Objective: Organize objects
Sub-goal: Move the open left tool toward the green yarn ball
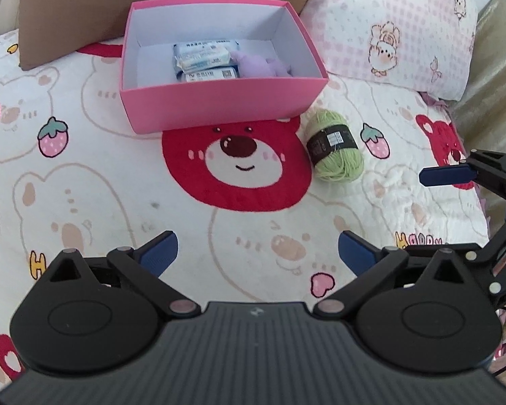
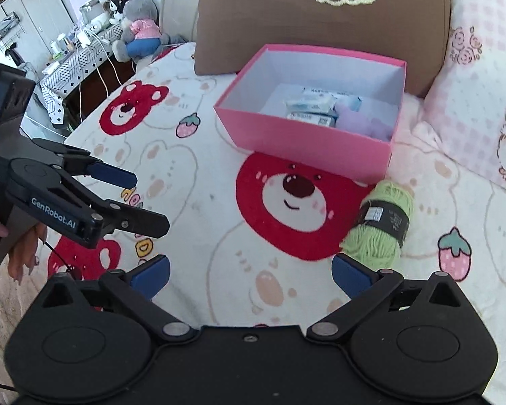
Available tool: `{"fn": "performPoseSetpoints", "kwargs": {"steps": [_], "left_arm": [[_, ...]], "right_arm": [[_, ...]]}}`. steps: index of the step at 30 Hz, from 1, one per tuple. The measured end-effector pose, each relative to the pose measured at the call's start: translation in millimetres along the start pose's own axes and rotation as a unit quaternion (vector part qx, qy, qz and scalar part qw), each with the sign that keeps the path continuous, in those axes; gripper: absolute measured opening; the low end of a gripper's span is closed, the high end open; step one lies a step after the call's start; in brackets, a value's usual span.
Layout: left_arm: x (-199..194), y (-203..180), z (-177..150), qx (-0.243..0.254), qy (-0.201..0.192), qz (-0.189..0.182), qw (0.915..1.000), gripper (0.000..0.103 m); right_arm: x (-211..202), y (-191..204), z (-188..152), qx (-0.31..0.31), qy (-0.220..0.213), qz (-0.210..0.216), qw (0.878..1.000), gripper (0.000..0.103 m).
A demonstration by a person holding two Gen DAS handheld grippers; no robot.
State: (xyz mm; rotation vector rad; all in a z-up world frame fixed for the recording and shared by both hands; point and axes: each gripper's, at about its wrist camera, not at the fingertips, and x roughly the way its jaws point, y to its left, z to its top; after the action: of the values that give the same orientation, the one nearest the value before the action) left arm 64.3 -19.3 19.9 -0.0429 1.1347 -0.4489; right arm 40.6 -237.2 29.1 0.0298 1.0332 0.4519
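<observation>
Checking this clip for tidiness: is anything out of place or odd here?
Only the green yarn ball is out of place: it lies on the bedspread beside the pink box's front corner, while the tissue packs and purple plush are inside. Nothing is spilled or damaged.

Green yarn skein (image 1: 335, 145) lies on its side beside pink box (image 1: 219, 108) holding tissue packs (image 1: 204, 60) and purple plush (image 1: 261, 65).

Matt pink cardboard box (image 1: 219, 108), fuzzy yarn (image 1: 335, 145)
</observation>
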Motion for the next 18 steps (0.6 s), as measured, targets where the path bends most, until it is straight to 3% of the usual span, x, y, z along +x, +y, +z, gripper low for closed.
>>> {"fn": "performPoseSetpoints", "kwargs": {"steps": [14,18], "left_arm": [[31.7,-1.4,-5.2,-0.009,0.023,0.005,0.9997,0.103],[40.9,1.9,-5.6,-0.017,0.02,0.02,0.9994,0.103]], "right_arm": [[12.6,-29.7,-13.6,0.009,-0.02,-0.009,1.0,0.103],[13.2,-33.2,-19.7,-0.023,-0.06,-0.048,0.997,0.103]]}}
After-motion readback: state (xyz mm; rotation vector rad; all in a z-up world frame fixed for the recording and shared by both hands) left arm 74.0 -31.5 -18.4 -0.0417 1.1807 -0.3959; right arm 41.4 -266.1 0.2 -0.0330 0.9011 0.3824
